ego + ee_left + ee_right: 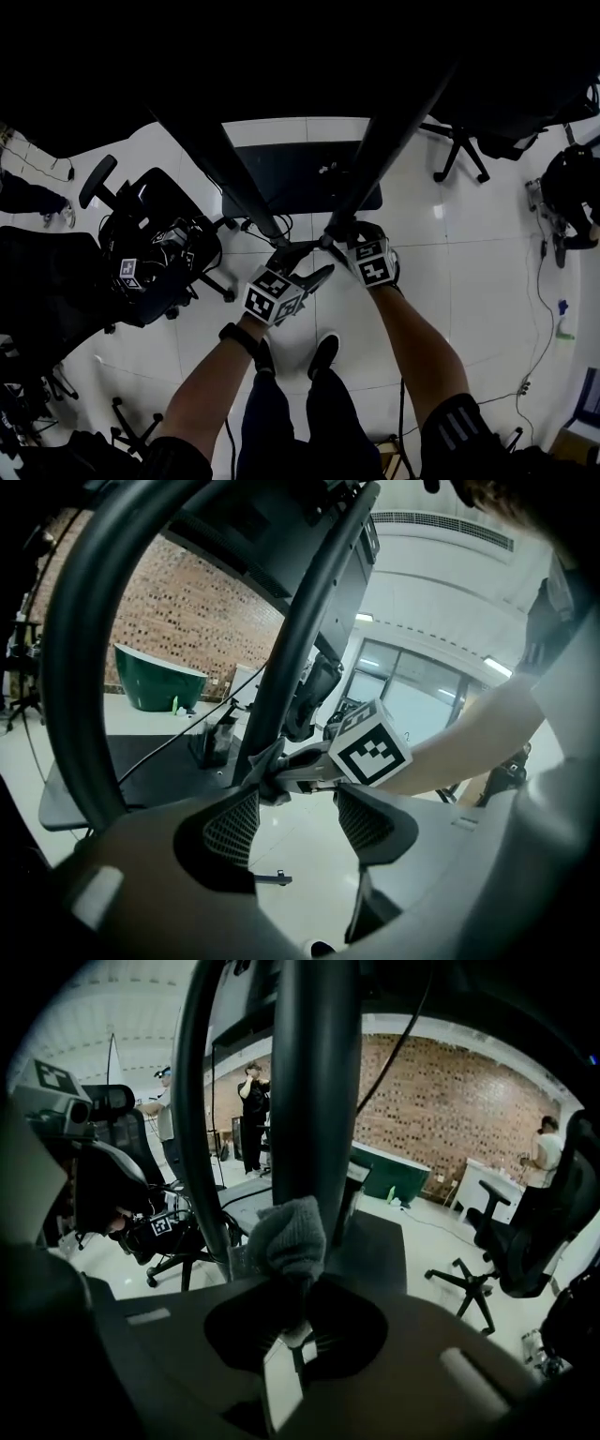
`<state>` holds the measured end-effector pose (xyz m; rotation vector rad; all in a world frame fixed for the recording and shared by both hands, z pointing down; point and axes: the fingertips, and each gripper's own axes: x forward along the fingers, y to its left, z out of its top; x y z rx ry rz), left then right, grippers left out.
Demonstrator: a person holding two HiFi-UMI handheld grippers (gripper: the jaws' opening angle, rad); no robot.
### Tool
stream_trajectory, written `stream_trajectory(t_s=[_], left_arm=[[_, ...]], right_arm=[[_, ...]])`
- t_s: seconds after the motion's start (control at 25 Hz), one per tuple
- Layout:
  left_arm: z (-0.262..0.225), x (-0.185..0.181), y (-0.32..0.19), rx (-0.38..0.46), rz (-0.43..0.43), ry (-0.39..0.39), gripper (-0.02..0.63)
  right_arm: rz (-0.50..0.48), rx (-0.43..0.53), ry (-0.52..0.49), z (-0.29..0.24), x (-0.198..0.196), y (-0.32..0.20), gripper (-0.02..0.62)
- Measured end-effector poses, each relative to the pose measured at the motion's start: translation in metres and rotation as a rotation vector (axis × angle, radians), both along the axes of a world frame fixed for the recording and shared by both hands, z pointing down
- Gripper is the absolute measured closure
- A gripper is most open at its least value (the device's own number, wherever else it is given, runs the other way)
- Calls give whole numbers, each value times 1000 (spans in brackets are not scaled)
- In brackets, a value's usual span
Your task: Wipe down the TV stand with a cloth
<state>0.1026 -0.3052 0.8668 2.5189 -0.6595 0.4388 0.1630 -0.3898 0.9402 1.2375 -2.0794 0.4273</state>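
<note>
The TV stand is a black frame with two slanted poles (375,159) rising from a dark base plate (300,178) on the white floor. My right gripper (331,240) is shut on a grey cloth (286,1232), which presses against the front of the near pole (314,1082). In the left gripper view the same cloth (262,766) bunches at the pole beside the right gripper's marker cube (370,744). My left gripper (300,808) is open, with nothing between its mesh pads (232,827). It hangs just left of and below the right gripper (292,1312), close to the poles.
A black office chair (155,244) loaded with gear and a marker cube (128,272) stands to the left. More chairs (487,122) stand at the upper right. Cables trail across the floor. People (251,1115) stand far off, and a green tub (389,1176) sits by the brick wall.
</note>
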Motion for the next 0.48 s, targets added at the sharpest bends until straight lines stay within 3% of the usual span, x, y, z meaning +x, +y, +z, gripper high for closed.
stream_trajectory(t_s=[0.28,0.48], left_arm=[[26,-14,0,-42,-40,7,319],[26,-17,4,-49,-43,10,319]], right_arm=[[12,-52,41,48,4,-3,557],[26,-93,37,48,7,7,558]])
